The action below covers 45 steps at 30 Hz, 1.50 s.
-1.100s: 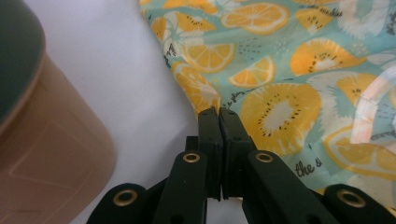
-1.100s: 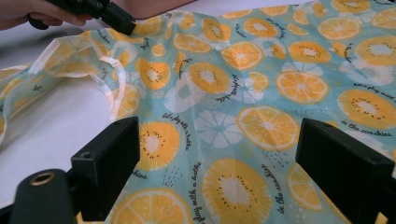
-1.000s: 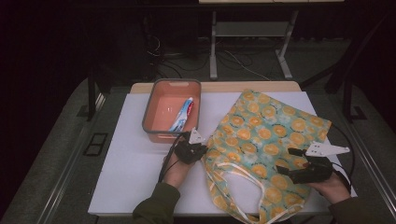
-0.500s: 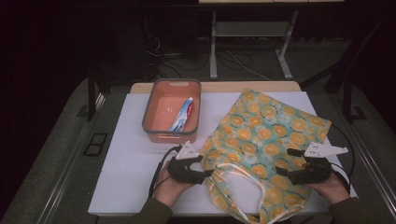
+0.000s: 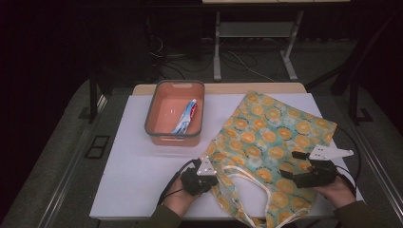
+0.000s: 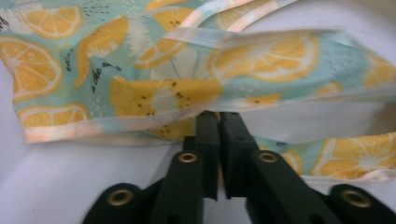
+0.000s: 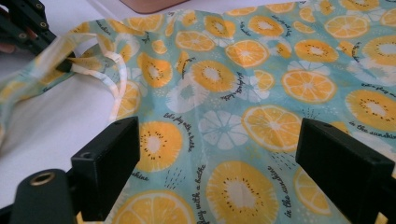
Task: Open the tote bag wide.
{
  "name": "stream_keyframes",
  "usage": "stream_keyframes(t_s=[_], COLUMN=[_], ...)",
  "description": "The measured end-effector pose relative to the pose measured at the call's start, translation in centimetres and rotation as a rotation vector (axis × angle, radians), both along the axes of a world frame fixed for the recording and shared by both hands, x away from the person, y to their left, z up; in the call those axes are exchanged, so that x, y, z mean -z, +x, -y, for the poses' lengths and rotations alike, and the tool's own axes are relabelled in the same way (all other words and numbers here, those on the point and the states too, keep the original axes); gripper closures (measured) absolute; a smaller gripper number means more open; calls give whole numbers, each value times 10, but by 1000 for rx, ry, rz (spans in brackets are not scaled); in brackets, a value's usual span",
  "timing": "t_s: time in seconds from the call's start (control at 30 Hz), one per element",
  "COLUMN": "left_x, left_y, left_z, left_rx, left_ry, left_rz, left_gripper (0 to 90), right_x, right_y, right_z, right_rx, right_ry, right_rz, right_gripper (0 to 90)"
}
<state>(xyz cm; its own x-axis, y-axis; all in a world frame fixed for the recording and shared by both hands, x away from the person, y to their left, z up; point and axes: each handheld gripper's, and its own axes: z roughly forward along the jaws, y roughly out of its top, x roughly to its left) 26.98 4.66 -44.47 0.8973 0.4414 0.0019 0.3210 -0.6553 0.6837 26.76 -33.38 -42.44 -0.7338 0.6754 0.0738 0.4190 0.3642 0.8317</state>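
Now the left gripper (image 5: 215, 178), at lower centre of the high view, has just clenched on the rim of the lemon-print fabric tote bag (image 5: 271, 147), apparently to lift its mouth, while the right gripper (image 5: 291, 165) hovers released over the cloth at lower right.

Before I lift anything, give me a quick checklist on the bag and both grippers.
1. Left gripper shut on the bag's rim: ok; its jaws have just closed, with fabric at their tips.
2. Right gripper gripping the tote bag: not ok, jaws stand wide open above the cloth.
3. Handles free of both grippers: cannot tell near the left one.
4. Toothpaste tube lying in the orange bin: ok.
5. Bag mouth opened: not ok, it lies mostly flat.
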Motion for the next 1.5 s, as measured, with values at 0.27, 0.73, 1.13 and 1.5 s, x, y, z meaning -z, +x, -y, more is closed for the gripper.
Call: stream_keyframes(t_s=[0.27, 0.73, 1.13, 1.5], left_x=[-11, -18, -11, -9], left_y=[44, 19, 5, 5], left_z=[-30, -78, -110, -107], left_rx=[-168, -215, -247, -234], left_ry=[-58, -188, -202, -183], left_rz=[55, -35, -45, -40], left_gripper=[875, 362, 168, 146], right_x=[-1, -13, -6, 5], right_y=[0, -12, -39, -51], right_z=[-4, -67, -153, -179], right_rx=[-8, -190, -440, -564], right_ry=[4, 6, -27, -112], right_rz=[1, -55, -119, -144], right_gripper=[135, 135, 136, 704])
